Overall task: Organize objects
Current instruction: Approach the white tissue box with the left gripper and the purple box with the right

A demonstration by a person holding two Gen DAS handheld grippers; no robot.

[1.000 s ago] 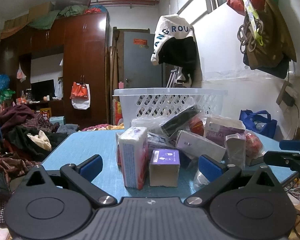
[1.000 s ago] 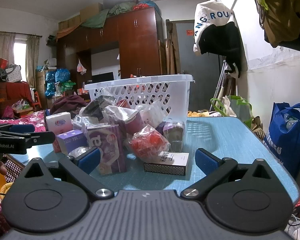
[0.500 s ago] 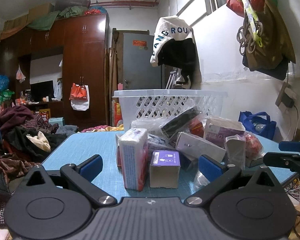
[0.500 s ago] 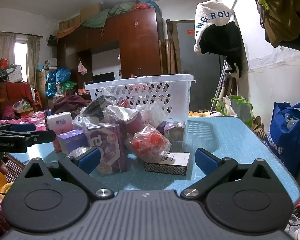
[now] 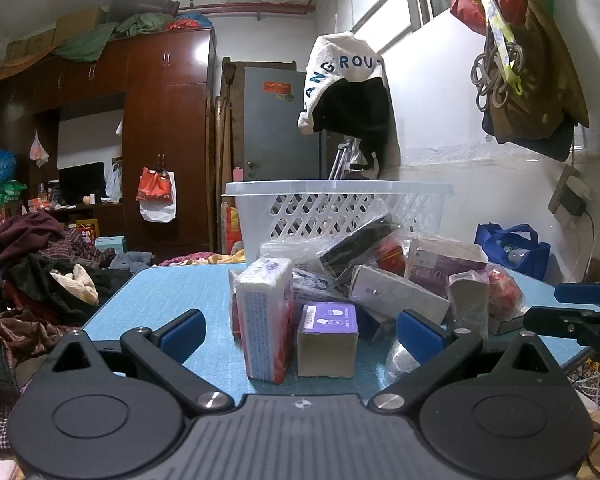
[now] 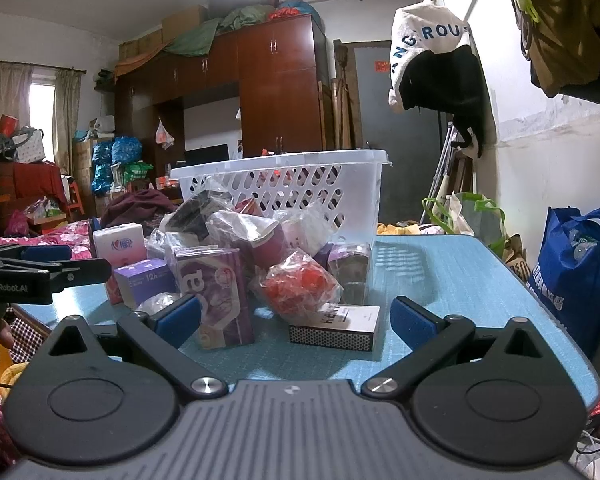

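A blue desk (image 5: 168, 292) carries a white basket (image 5: 340, 208) at its far side, which serves as landmark. A hoodie (image 6: 428, 40) lettered "ANG ROU" hangs above the basket. In front of the basket lies a heap of packets. A tissue pack (image 5: 265, 320) stands upright at the heap's near edge, just beside a purple box (image 5: 327, 338); that box (image 6: 146, 280) reads "12h". Right of it a flat box (image 6: 336, 326) shows "KEN". The left claw (image 5: 298, 334), marked "GenRobot.AI", is spread and empty. The right claw (image 6: 296, 322) is also spread, empty, before the heap.
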